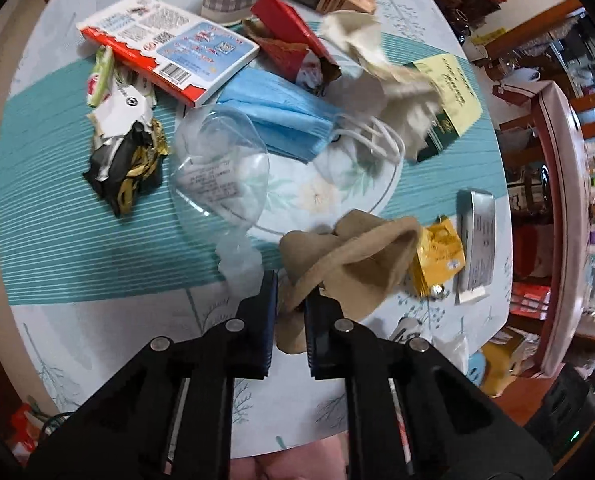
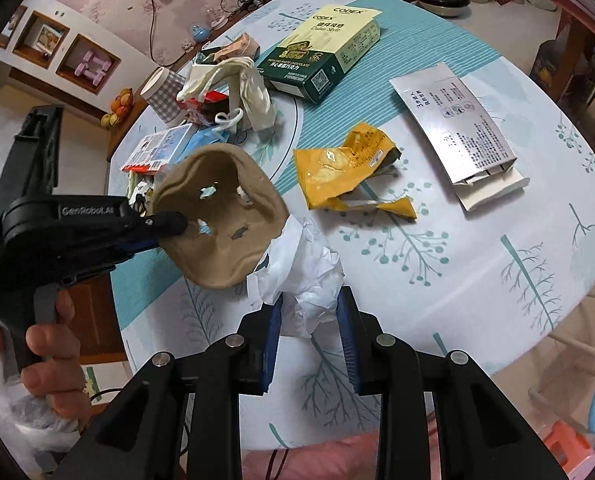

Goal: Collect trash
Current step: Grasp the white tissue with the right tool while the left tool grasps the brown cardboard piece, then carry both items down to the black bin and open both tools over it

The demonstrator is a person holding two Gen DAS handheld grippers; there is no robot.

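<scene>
The left gripper (image 1: pixel 290 304) pinches a brown pulp tray (image 1: pixel 353 256); beside it, the right gripper (image 2: pixel 309 320) pinches crumpled white paper (image 2: pixel 301 268).

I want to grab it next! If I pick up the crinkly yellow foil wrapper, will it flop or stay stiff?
The torn yellow foil wrapper probably flops: it lies crumpled, with loose strips. It looks empty, so likely light. Its shiny surface may slip.

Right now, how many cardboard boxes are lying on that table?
3: a red-and-white box at the far left, a green Codex box behind the plate, and a flattened silver-white box on the right. Others may be hidden.
</scene>
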